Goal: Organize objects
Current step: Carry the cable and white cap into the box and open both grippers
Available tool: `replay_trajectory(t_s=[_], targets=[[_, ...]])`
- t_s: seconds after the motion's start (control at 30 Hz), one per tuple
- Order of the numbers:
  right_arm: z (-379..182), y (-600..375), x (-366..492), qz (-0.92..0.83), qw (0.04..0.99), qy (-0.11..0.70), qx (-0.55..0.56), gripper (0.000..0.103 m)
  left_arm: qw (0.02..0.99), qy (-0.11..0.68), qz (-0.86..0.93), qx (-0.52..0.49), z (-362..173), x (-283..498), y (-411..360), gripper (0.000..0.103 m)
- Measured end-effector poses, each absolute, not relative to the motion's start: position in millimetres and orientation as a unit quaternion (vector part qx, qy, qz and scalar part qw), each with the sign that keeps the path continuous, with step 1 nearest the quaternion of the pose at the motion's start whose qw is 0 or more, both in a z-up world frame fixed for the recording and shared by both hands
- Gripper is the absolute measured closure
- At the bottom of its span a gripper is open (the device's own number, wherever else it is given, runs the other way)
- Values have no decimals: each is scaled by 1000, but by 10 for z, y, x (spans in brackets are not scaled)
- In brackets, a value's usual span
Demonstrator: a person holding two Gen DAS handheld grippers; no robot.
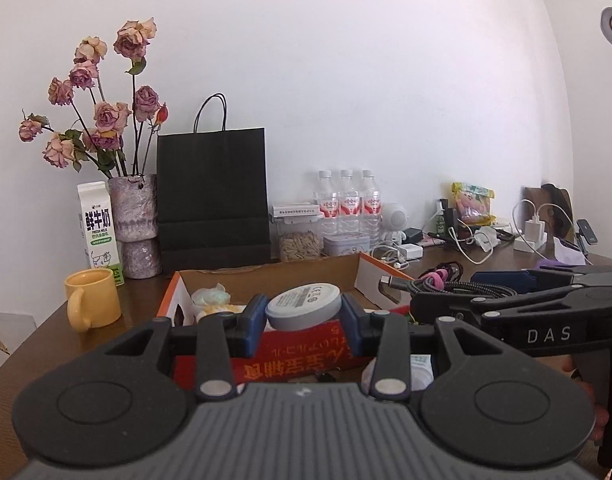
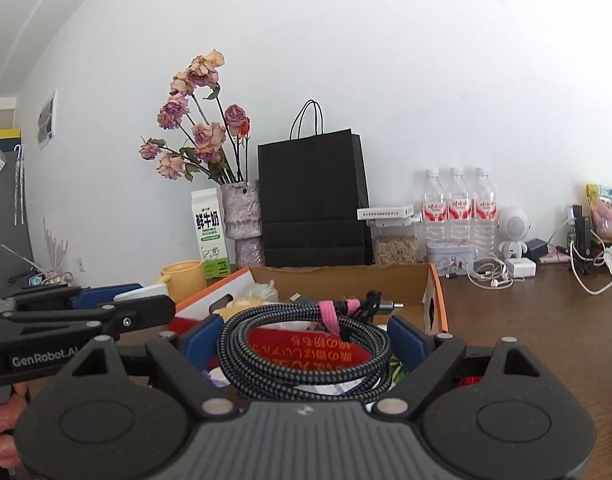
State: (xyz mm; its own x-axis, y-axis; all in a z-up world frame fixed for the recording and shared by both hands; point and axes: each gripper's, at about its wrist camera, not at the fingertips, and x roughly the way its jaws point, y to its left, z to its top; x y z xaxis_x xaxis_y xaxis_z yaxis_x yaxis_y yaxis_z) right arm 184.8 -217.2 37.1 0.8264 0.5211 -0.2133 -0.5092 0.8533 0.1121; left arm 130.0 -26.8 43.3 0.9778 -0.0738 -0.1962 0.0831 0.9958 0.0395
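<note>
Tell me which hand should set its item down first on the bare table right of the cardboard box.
Right, probably. The right gripper, carrying the coiled cable, sits nearer the box's right side, next to bare table. The left gripper, holding the round tin, is further left above the box.

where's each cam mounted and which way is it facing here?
Left wrist: on the left gripper, looking along its jaws, shut on a round grey tin, toward the back wall; right gripper at right edge.
Right wrist: on the right gripper, facing the same wall, jaws around a coiled braided cable; left gripper and a hand at left.
Shared: cardboard box, black paper bag, dried roses, milk carton, water bottles.
</note>
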Motion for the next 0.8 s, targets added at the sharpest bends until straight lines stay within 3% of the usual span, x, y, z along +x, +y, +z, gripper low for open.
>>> replay_trajectory(t_s=[0.4,0.8], targets=[[511,-1817,2694,234,967,97,21,15,995,100,6,-15,621,2186,-69,63],[296,-1576,3585,207,968,143,15,15,989,137,42,-23,523,3057,1,63]])
